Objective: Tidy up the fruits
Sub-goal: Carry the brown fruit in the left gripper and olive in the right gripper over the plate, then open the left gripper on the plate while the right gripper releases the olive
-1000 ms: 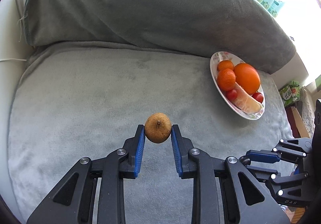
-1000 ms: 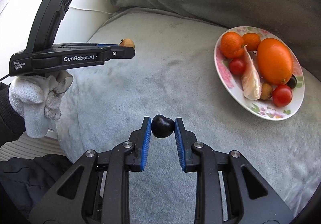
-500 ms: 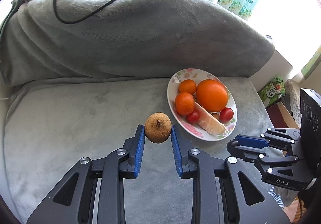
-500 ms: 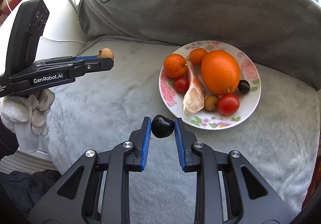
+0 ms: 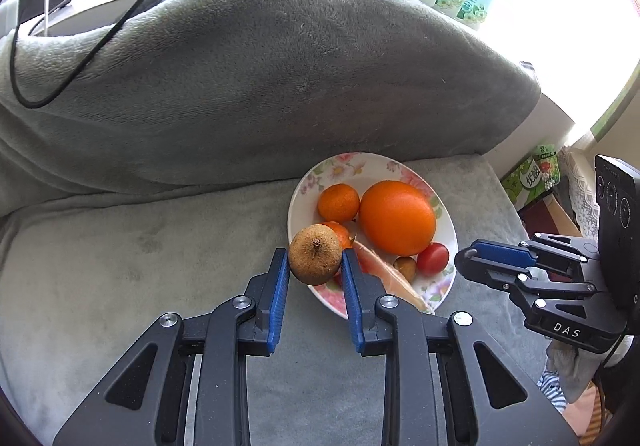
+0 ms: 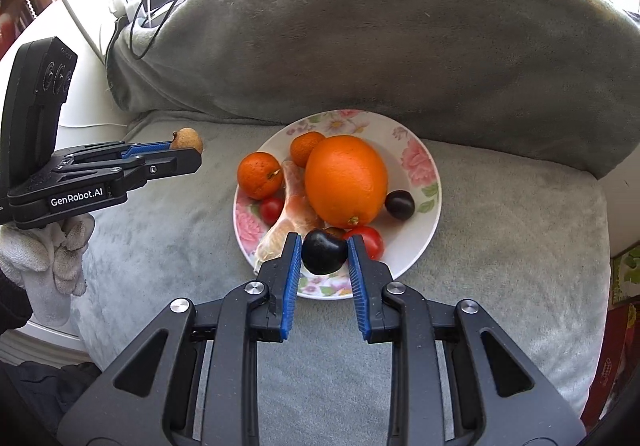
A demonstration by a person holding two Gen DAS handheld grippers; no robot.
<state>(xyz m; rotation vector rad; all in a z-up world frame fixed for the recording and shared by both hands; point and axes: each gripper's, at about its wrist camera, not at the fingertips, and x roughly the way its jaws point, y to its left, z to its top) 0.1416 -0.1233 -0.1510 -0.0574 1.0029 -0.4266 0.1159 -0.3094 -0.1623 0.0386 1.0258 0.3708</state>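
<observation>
Fruits for sorting are carried one per tool toward a floral plate (image 6: 424, 182) that rests on the grey cushion (image 6: 520, 246) against the sofa's backrest. Left gripper (image 5: 315, 266) is clamped on a rough brown fruit (image 5: 315, 254), pinched at its sides between the blue pads so that it rides clear of the cushion, level with the plate's near left rim. Right gripper (image 6: 324, 254) is likewise closed on a dark plum (image 6: 324, 251), held above the plate's near edge. Plate contents: a large orange (image 6: 346, 180), two mandarins, a peeled segment, cherry tomatoes, a small brown fruit and a second dark plum (image 6: 399, 205); each held fruit appears destined to join its like there. Compared with one second ago, the plate has shifted from the far right of both views to directly ahead of the fingertips, while both grips are unchanged.
</observation>
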